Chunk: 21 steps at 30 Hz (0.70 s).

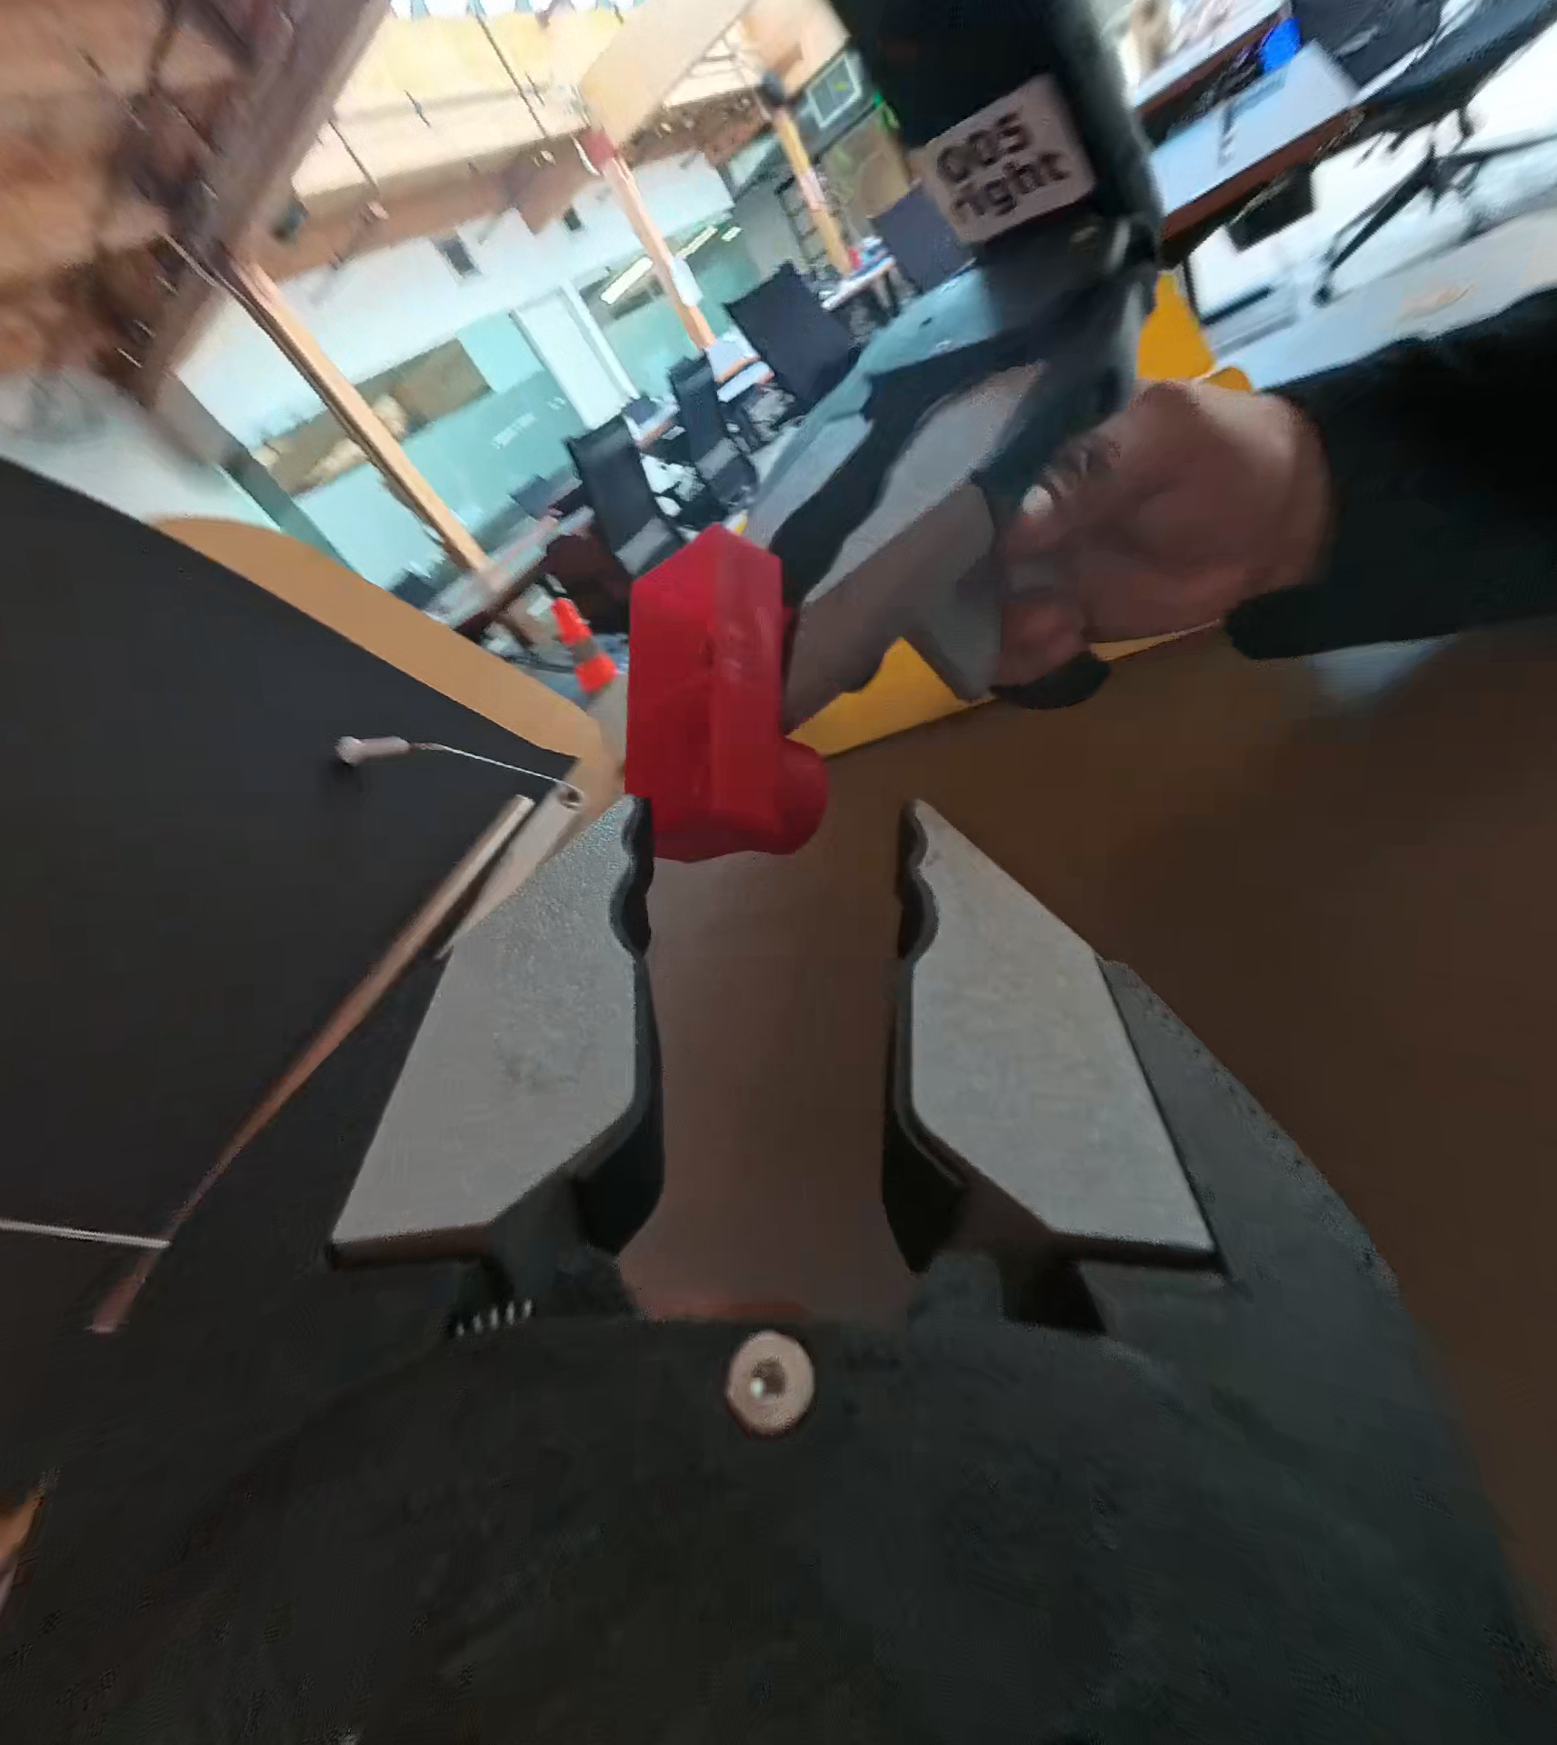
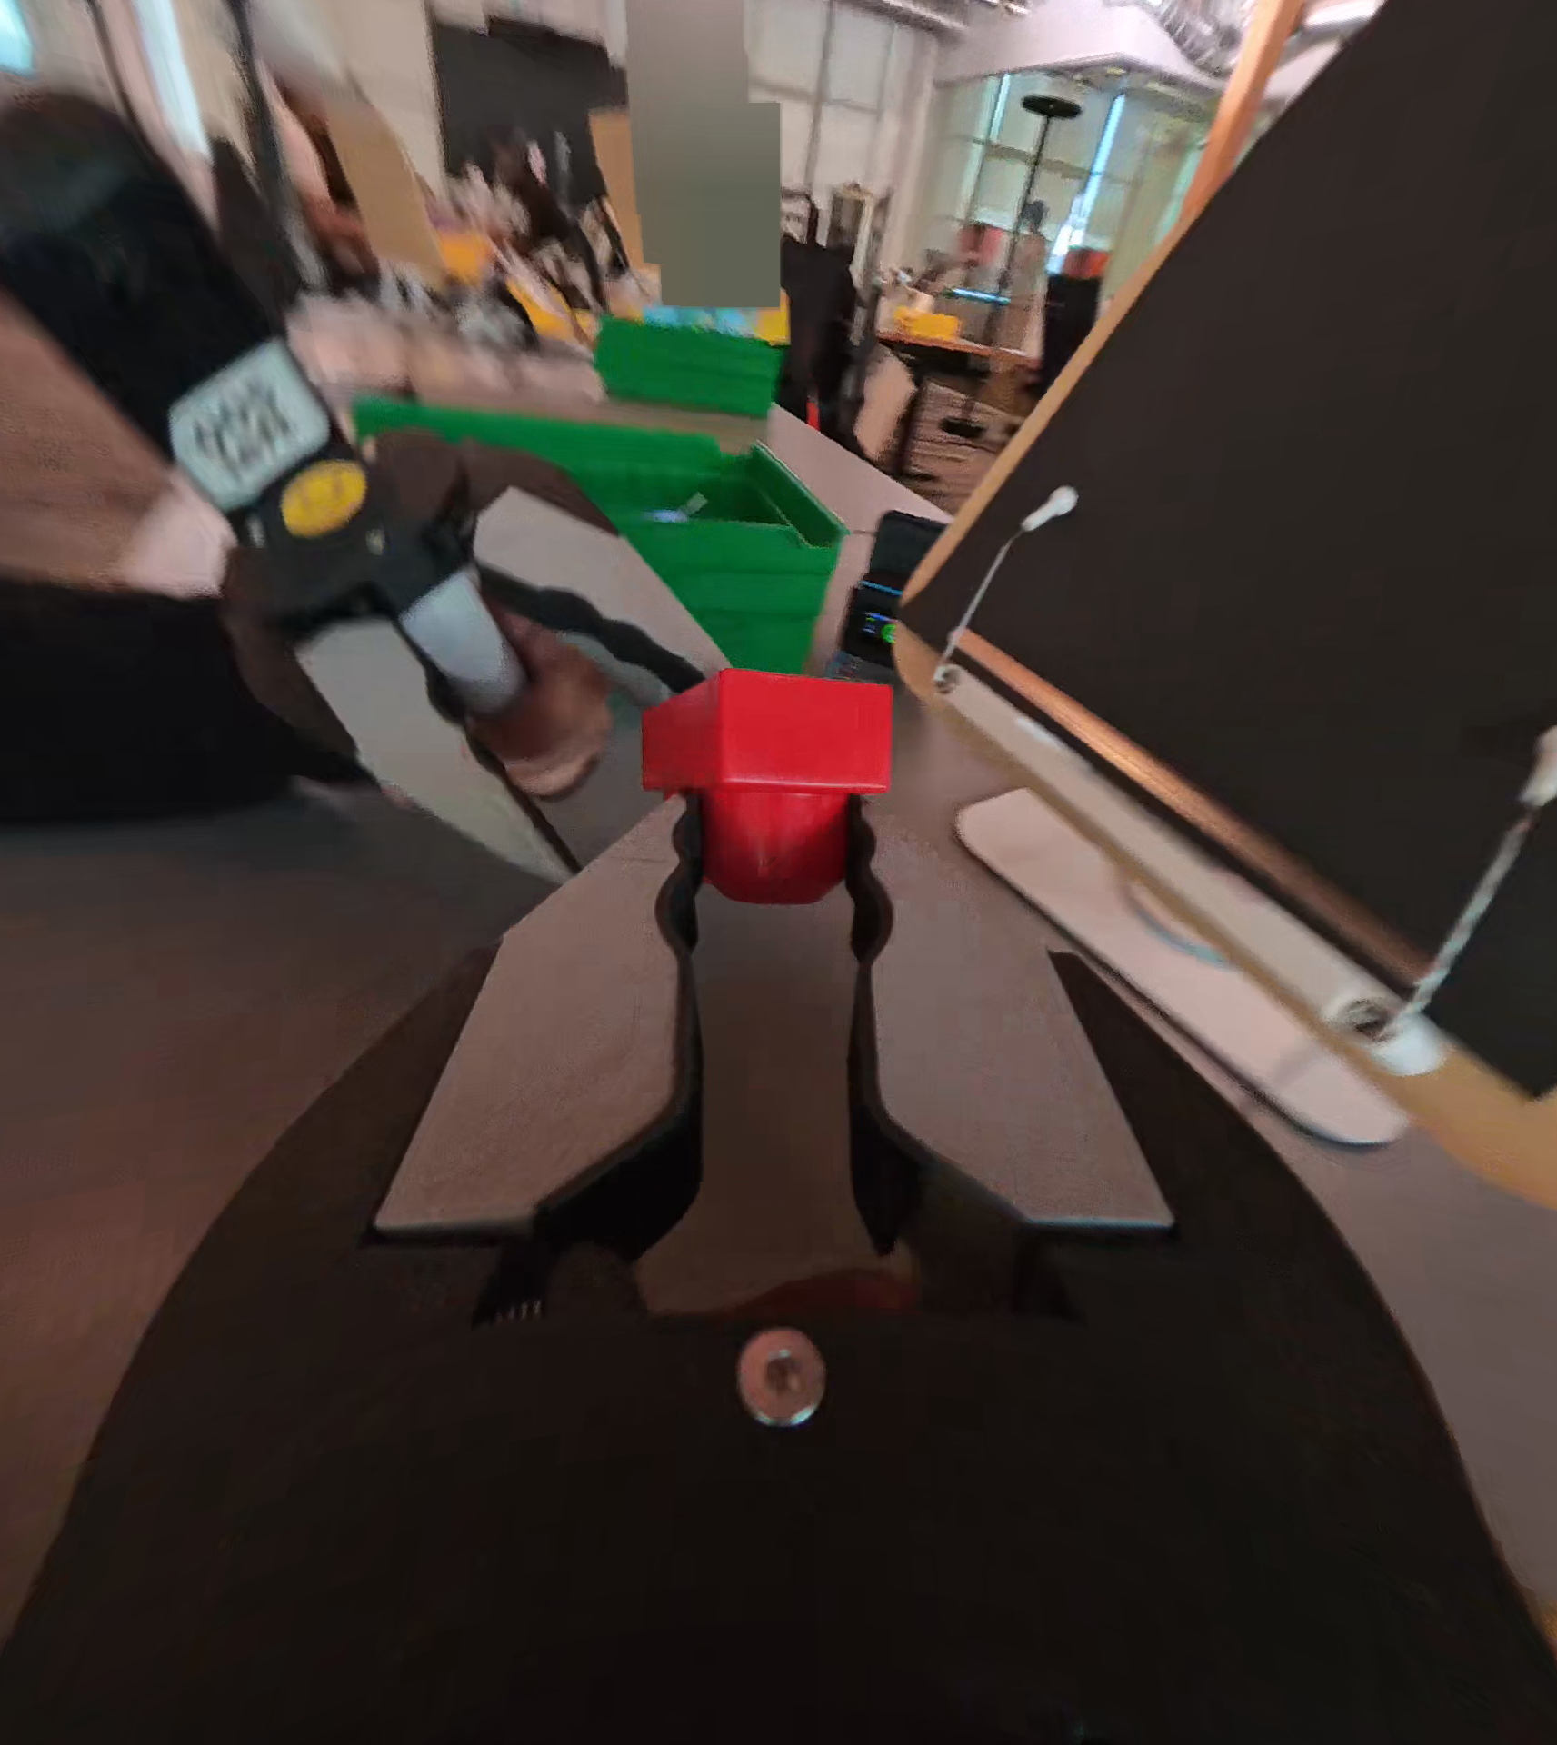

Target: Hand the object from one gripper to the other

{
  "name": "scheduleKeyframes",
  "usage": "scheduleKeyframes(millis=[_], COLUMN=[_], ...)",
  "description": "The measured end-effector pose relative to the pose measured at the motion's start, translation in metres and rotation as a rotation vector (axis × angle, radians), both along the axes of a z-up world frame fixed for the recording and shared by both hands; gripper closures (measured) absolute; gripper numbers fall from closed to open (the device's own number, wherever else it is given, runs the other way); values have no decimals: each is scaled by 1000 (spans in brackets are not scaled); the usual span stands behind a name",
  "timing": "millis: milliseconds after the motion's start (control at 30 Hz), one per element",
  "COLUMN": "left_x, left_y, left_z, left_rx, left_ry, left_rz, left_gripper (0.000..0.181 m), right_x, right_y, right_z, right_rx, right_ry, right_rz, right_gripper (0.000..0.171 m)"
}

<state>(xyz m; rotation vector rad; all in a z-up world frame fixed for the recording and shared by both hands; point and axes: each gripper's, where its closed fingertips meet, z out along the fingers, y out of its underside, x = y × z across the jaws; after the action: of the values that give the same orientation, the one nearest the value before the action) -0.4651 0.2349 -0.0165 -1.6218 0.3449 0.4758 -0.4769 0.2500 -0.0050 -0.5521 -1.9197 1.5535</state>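
The object is a red plastic block [image 2: 770,732] with a rounded stub below it. My right gripper [image 2: 770,840] is shut on the stub and holds the block above the brown table. In the left wrist view the same red block [image 1: 708,708] hangs just past my left gripper [image 1: 770,836], whose jaws stand open and empty; the block's lower end is near the left fingertip [image 1: 633,850]. The right gripper [image 1: 798,661] comes in there from the upper right, held by a hand [image 1: 1161,529]. The left gripper shows blurred in the right wrist view [image 2: 566,736].
A black board with a wooden edge [image 1: 142,755] stands close on the left; it also shows in the right wrist view [image 2: 1322,567] on a white base [image 2: 1133,944]. Green bins [image 2: 727,529] sit behind. A yellow shape [image 1: 888,689] lies on the brown table [image 1: 1228,897].
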Motion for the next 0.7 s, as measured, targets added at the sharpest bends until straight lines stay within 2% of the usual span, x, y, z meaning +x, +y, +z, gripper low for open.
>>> scheduleKeyframes(millis=[133,233,467,533,600,700], left_x=[1,-3,10,13,8,-15], left_y=[-6,-9,-2,1,1,0], left_z=[5,4,-20,-28,-31,-31], left_rx=[12,-8,-135,-172,-189,-207], left_ry=[-154,-132,-126,-74,18,254], left_rz=[-76,-51,-100,-102,-57,124], left_gripper=[148,139,137,145,146,147], right_x=[8,11,21,21,17,11], right_y=[-9,-14,-23,-27,-22,-15], right_z=[-7,-13,-23,-28,-34,-37], right_rx=[268,322,393,394,390,263], right_ry=[190,213,226,207,141,-47], right_rz=[-18,10,86,93,70,66], right_gripper=[144,144,143,144,144,130])
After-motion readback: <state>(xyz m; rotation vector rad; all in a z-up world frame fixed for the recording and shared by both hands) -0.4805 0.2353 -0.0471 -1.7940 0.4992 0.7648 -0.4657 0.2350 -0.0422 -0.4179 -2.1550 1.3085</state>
